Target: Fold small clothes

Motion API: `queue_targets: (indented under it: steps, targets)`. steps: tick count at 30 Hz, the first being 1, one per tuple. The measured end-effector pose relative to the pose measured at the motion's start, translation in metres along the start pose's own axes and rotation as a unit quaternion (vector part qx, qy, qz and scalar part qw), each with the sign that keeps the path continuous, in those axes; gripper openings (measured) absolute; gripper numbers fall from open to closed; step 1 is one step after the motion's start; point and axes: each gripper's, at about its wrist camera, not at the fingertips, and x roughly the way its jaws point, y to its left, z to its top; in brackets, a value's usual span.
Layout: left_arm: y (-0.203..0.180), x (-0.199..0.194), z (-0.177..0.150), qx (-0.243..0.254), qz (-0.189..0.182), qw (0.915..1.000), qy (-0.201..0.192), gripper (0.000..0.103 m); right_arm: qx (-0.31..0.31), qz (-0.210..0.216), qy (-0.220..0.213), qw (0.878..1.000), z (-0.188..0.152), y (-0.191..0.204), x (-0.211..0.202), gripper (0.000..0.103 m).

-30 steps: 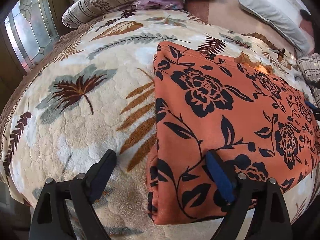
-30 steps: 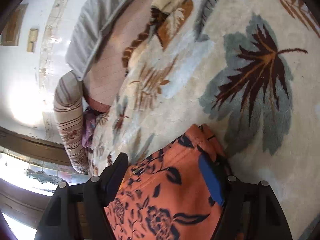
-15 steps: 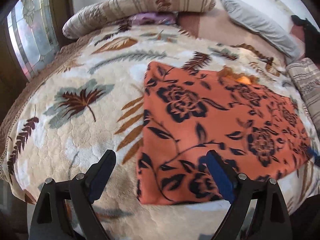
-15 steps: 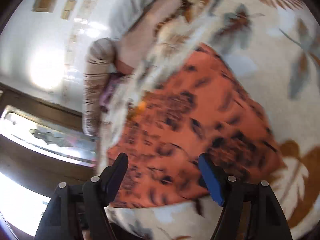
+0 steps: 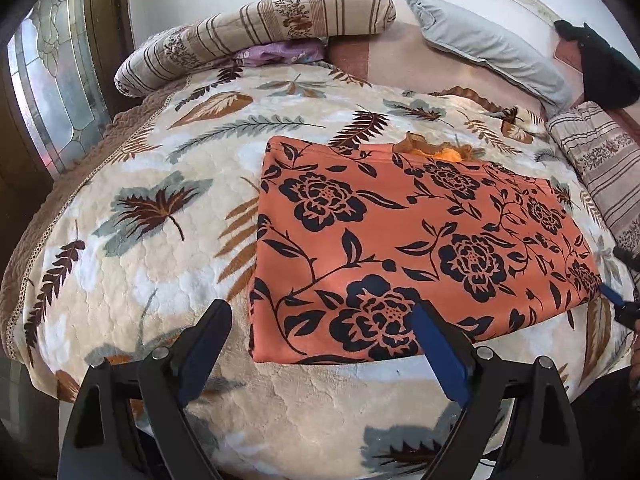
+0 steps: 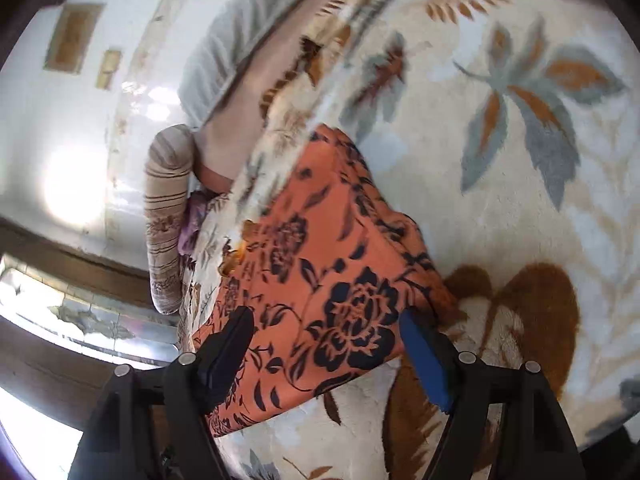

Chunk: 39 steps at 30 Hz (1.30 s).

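An orange garment with a dark navy flower print (image 5: 404, 240) lies folded flat as a rectangle on the leaf-patterned blanket (image 5: 168, 248). My left gripper (image 5: 320, 344) is open and empty, raised above the garment's near left corner. My right gripper (image 6: 326, 354) is open and empty, hovering over the garment's right end (image 6: 320, 280). The right gripper's blue fingertip (image 5: 610, 294) shows at the garment's right edge in the left wrist view.
A striped bolster (image 5: 256, 36) and a grey pillow (image 5: 488, 48) lie at the head of the bed. A second striped cushion (image 5: 600, 172) lies at the right. A purple cloth (image 5: 280, 52) sits under the bolster. A stained-glass window (image 5: 52, 92) is at the left.
Both grippers have pulled back from the garment and away from the bed; more of the garment and bed shows. The right gripper has swung round. The garment lies still.
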Motion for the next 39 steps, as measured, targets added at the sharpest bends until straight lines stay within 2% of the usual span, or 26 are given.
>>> queue_targets:
  steps: [6,11,14,18,22,25,26,27,28,31,34,38,39]
  targets:
    - [-0.014,0.006,0.007,0.010,-0.005,0.9999,0.003,0.092,0.014,0.041,0.020,0.999,0.014,0.002,0.007,0.078]
    - [-0.026,0.019,0.017,0.013,-0.007,0.9999,0.008,0.092,0.018,0.068,0.047,0.996,0.039,0.012,0.042,0.078]
    - [-0.030,0.030,0.019,0.013,-0.007,0.9997,0.020,0.092,0.051,0.078,0.063,0.994,0.063,-0.002,0.068,0.078]
    - [-0.031,0.038,0.020,0.015,-0.003,0.9995,0.027,0.092,0.102,0.058,0.046,0.992,0.086,-0.021,0.083,0.078]
    - [-0.028,0.045,0.022,0.006,0.001,0.9996,0.029,0.092,0.042,0.079,0.061,0.994,0.090,0.018,0.083,0.080]
    - [-0.028,0.051,0.023,0.005,-0.001,0.9993,0.037,0.092,0.023,0.036,0.073,0.996,0.098,0.020,0.101,0.080]
    - [-0.028,0.053,0.022,0.006,0.001,0.9992,0.040,0.092,0.031,0.008,0.071,0.997,0.101,0.012,0.107,0.080]
    - [-0.027,0.054,0.022,0.007,0.001,0.9991,0.041,0.092,0.059,0.005,0.065,0.996,0.103,0.000,0.109,0.079]
    - [-0.026,0.054,0.022,0.008,0.001,0.9991,0.042,0.092,0.079,0.024,0.053,0.995,0.102,-0.005,0.103,0.079]
    - [-0.020,0.052,0.022,0.001,0.003,0.9994,0.035,0.092,0.014,0.006,0.031,0.999,0.091,0.019,0.077,0.079]
    - [-0.016,0.050,0.022,-0.013,0.002,0.9993,0.036,0.092,-0.012,0.024,0.030,0.999,0.066,0.033,0.051,0.080]
    - [-0.019,0.039,0.021,-0.014,0.004,0.9995,0.027,0.092,-0.047,0.060,0.058,0.995,0.014,0.047,0.029,0.080]
    - [-0.020,0.035,0.021,-0.014,0.004,0.9996,0.024,0.092,-0.057,0.058,0.068,0.994,0.003,0.050,0.031,0.080]
